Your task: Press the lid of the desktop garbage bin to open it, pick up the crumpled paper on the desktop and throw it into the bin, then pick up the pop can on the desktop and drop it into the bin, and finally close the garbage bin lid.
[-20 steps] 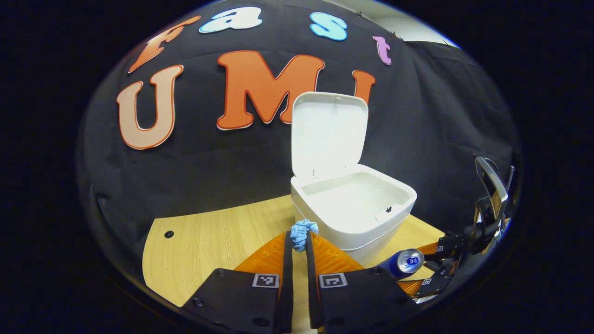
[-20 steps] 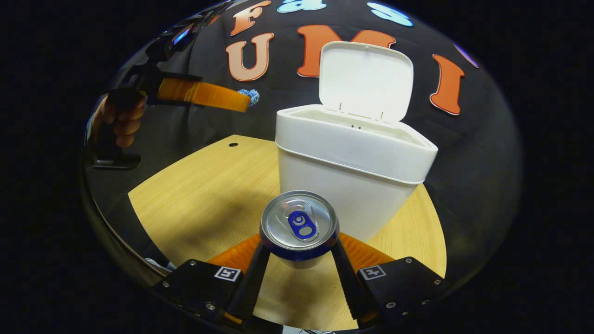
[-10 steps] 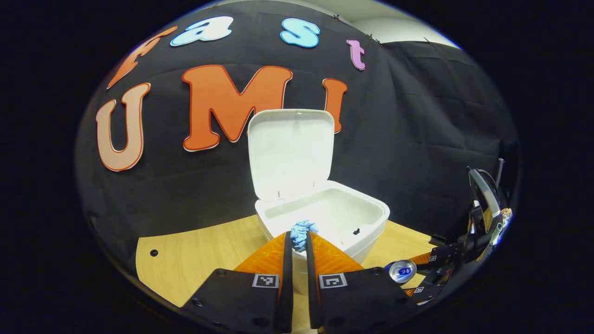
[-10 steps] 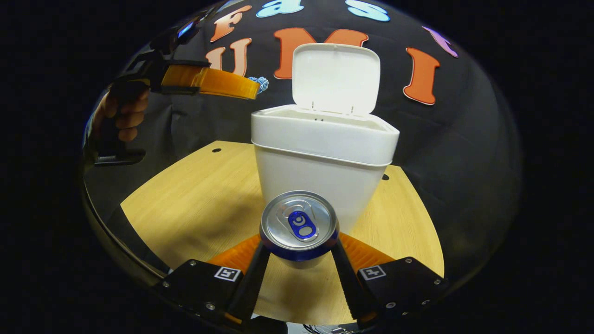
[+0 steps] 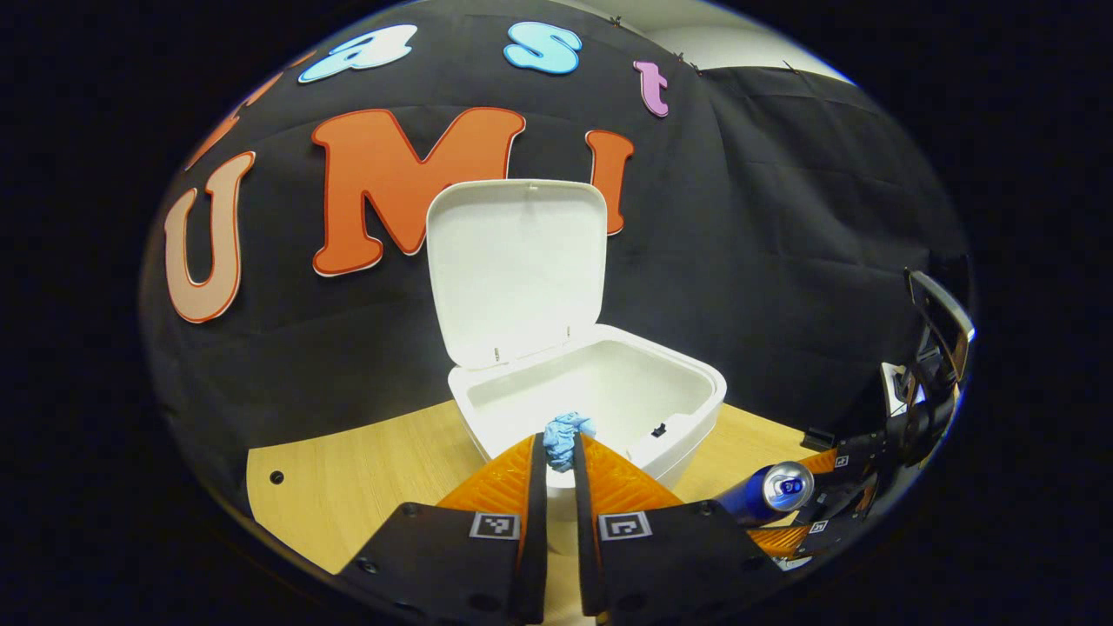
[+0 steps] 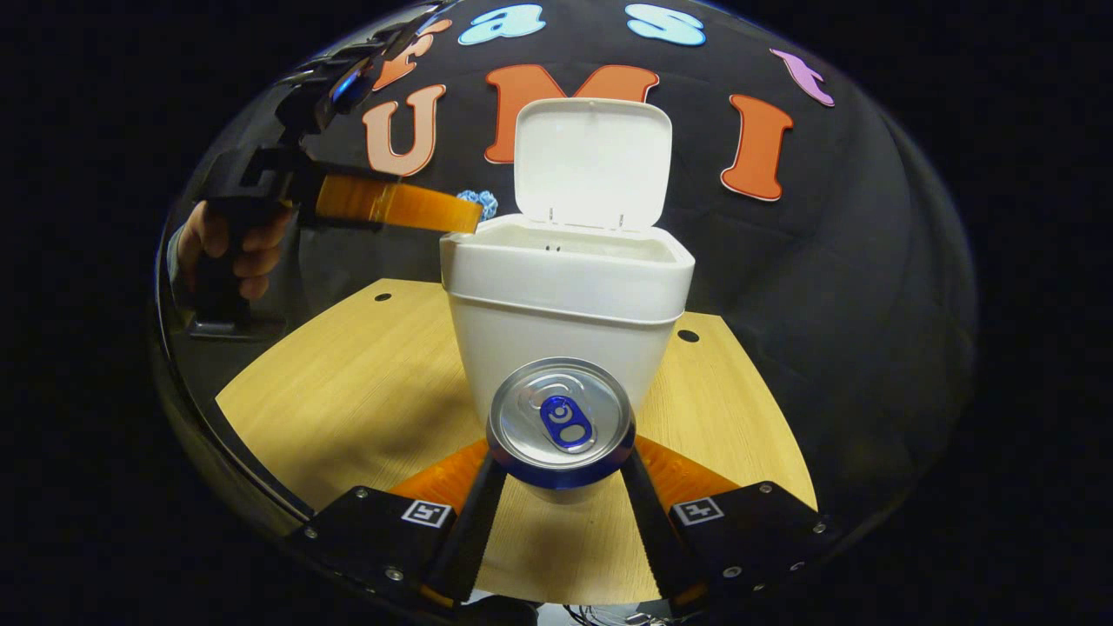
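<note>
The white bin point(image 5: 678, 409) point(image 6: 556, 296) stands on the wooden table with its lid point(image 5: 517, 261) point(image 6: 591, 161) tipped up. My left gripper point(image 5: 561, 448) is shut on a crumpled blue paper point(image 5: 565, 435), held over the bin's near rim. In the right gripper view that gripper point(image 6: 474, 209) reaches in from the left, the paper point(image 6: 478, 202) at its tips beside the bin's upper left corner. My right gripper point(image 6: 561, 452) is shut on a pop can point(image 6: 561, 426) with a blue tab, in front of the bin. The can point(image 5: 774, 491) appears low right in the left gripper view.
The round wooden table point(image 6: 348, 382) point(image 5: 348, 469) has small holes near its edge point(image 6: 687, 336) point(image 5: 276, 477). A hand point(image 6: 235, 248) holds the left gripper's handle at the far left. The black cloth wall stands close behind the bin.
My left gripper has carried the paper closer to the bin, now above its rim. My right gripper with the can has drifted so that the bin sits more central in front of it.
</note>
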A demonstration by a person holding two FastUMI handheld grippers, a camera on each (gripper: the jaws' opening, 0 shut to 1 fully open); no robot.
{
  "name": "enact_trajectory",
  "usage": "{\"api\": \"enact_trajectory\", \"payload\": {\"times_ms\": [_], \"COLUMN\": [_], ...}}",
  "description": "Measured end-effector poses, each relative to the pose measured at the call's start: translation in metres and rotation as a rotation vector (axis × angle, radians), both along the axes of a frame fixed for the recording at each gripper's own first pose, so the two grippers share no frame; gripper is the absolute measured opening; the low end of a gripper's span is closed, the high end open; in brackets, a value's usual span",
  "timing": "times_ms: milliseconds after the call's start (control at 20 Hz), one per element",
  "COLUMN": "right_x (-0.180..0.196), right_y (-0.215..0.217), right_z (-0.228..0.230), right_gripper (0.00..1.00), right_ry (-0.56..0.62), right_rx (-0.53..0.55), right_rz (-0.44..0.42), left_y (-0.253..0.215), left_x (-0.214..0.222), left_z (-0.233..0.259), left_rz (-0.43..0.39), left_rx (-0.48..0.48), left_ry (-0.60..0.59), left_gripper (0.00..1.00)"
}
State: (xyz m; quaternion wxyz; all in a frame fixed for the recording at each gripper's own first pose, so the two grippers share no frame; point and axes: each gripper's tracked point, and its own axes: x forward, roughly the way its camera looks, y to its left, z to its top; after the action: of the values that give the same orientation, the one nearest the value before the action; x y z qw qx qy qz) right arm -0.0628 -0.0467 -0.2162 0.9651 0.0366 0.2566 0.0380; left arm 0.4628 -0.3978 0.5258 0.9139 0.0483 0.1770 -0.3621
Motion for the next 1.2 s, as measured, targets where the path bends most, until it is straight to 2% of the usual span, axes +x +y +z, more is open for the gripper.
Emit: {"api": "enact_trajectory", "payload": {"times_ms": [150, 200, 250, 350, 400, 550, 750, 800, 850, 950, 1200], "right_x": [0.007, 0.010, 0.010, 0.014, 0.017, 0.026, 0.038, 0.040, 0.043, 0.051, 0.076], "right_y": [-0.005, -0.008, -0.009, -0.015, -0.018, -0.027, -0.037, -0.040, -0.042, -0.043, -0.046], "right_z": [0.022, 0.032, 0.042, 0.064, 0.075, 0.108, 0.138, 0.145, 0.153, 0.163, 0.177], "right_gripper": [0.78, 0.78, 0.77, 0.78, 0.77, 0.77, 0.77, 0.77, 0.77, 0.77, 0.77], "right_ry": [-0.045, -0.062, -0.080, -0.119, -0.137, -0.201, -0.253, -0.271, -0.284, -0.303, -0.339], "right_rx": [0.000, -0.002, -0.007, -0.022, -0.030, -0.043, -0.059, -0.069, -0.077, -0.081, -0.067], "right_rz": [-0.006, -0.006, -0.006, 0.000, 0.004, 0.011, 0.014, 0.018, 0.024, 0.037, 0.059], "left_y": [0.000, 0.000, 0.001, 0.004, 0.005, 0.010, 0.026, 0.031, 0.035, 0.045, 0.069], "left_x": [0.000, 0.000, 0.000, -0.006, -0.005, -0.006, -0.008, -0.010, -0.012, -0.014, -0.016], "left_z": [-0.003, -0.001, -0.001, 0.001, 0.000, 0.002, 0.004, 0.004, 0.006, 0.009, 0.022], "left_rz": [-0.002, -0.005, -0.005, -0.004, -0.001, 0.015, 0.044, 0.050, 0.058, 0.080, 0.144], "left_rx": [-0.010, -0.011, -0.008, -0.015, -0.015, -0.023, -0.012, -0.011, -0.007, 0.005, 0.021], "left_ry": [0.006, 0.001, -0.004, -0.007, -0.007, -0.010, -0.020, -0.027, -0.035, -0.061, -0.121], "left_gripper": [0.24, 0.34, 0.22, 0.27, 0.34, 0.41, 0.70, 0.85, 0.85, 0.94, 0.94]}}
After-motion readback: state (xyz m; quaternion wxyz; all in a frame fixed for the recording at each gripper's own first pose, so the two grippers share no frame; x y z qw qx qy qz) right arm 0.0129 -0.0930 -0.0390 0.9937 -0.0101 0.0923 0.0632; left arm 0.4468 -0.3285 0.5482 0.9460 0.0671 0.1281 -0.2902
